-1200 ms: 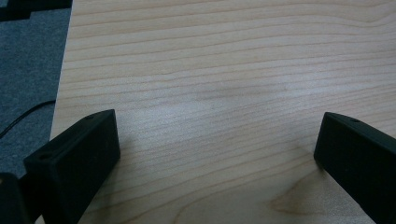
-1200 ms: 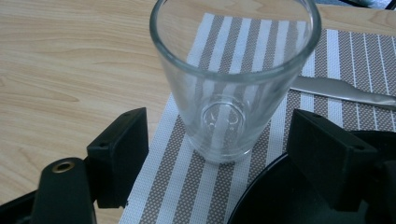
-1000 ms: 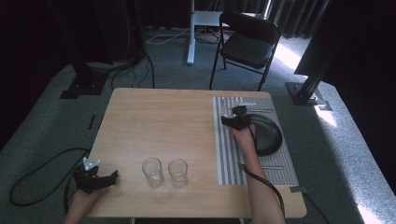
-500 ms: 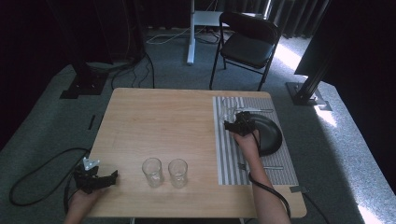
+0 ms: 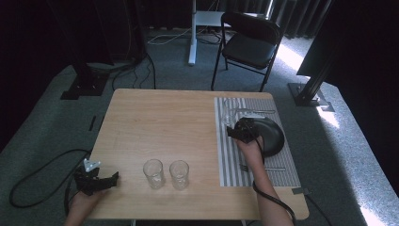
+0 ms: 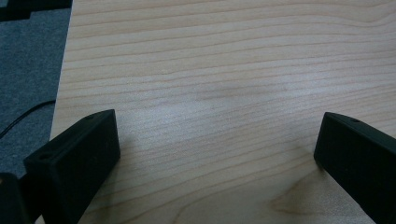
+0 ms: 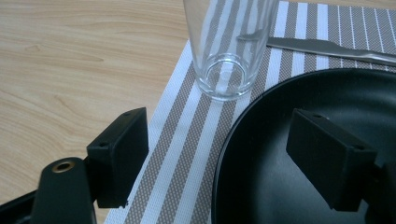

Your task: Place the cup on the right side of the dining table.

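My right gripper [image 5: 239, 132] hovers with jaws spread wide and empty over the near-left rim of the black plate [image 5: 270, 136] on the striped placemat [image 5: 230, 160], facing the glass [image 7: 227, 46] that stands on the mat just beyond the plate's edge. My left gripper [image 5: 101, 181] rests released on the bare wooden table [image 5: 160, 122] at its near-left corner, holding nothing. The risk, I judge, is a jaw clipping the plate rim or nudging the glass over as I close in. Counted: three glasses, with two more [image 5: 153, 173] [image 5: 179, 173] standing side by side near the front edge; one plate; one knife [image 7: 327, 46]; one mat.
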`<state>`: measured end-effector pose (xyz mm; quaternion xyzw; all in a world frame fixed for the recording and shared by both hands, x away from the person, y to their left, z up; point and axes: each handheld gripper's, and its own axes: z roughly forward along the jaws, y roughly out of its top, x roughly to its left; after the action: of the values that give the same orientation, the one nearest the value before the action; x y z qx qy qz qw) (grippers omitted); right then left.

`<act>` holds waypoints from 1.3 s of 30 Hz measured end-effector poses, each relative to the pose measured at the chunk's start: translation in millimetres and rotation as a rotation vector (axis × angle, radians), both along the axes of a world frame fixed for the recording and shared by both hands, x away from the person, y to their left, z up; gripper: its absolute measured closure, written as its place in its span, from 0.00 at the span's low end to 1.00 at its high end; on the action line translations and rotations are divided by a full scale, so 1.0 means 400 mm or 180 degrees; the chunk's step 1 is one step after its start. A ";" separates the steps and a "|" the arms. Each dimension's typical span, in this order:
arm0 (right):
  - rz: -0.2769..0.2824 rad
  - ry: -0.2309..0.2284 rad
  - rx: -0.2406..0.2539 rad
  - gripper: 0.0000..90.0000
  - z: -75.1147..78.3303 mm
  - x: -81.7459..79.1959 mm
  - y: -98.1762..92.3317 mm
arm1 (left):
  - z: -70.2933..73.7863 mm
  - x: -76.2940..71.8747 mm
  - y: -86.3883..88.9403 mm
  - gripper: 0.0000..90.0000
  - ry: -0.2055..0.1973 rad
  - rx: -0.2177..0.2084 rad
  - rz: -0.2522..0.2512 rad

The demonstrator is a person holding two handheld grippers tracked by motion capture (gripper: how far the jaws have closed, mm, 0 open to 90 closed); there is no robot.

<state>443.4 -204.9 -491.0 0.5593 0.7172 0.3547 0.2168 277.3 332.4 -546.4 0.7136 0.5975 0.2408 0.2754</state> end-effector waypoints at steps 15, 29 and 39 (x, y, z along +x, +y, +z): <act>-0.0029 -0.0036 -0.0019 0.15 -0.019 -0.068 -0.025 | 0.000 0.000 0.000 0.01 -0.0001 -0.0001 0.0001; -0.0119 -0.0217 0.0001 0.15 -0.012 -0.133 -0.052 | 0.000 0.000 0.000 0.01 0.0000 0.0000 0.0001; -0.0208 -0.0206 0.0005 0.15 -0.027 -0.171 -0.086 | 0.000 0.000 0.000 0.01 0.0000 0.0001 0.0000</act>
<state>375.1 -239.2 -501.6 0.5707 0.6910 0.3658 0.2510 277.3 332.4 -546.4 0.7136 0.5975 0.2409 0.2753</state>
